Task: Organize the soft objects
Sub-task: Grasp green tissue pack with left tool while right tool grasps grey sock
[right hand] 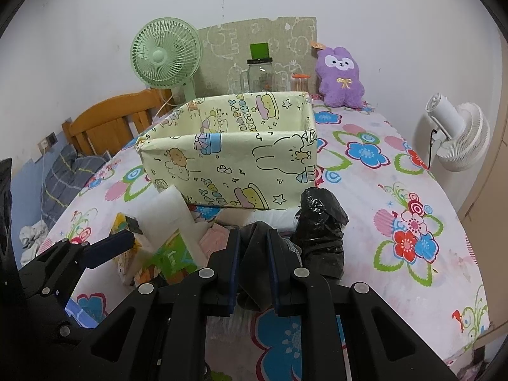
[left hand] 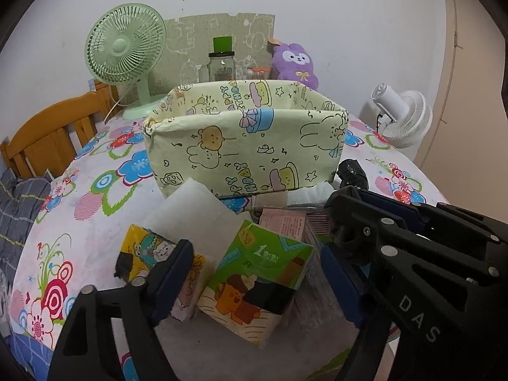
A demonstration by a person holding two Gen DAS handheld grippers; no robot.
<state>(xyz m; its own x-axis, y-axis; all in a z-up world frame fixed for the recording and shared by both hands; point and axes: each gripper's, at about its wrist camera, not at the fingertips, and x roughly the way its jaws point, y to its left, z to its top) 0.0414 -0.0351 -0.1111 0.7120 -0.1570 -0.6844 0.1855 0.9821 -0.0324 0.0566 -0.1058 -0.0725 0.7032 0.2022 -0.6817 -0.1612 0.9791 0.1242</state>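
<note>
The right gripper (right hand: 253, 266) is pinching a dark cloth (right hand: 254, 247), partly hidden by its fingers, before the bin (right hand: 228, 155). The left gripper (left hand: 257, 273) is standing spread around a green tissue pack (left hand: 254, 282), contact unclear.

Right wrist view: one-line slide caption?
Right gripper shut on dark cloth, yellow fabric bin ahead.
</note>
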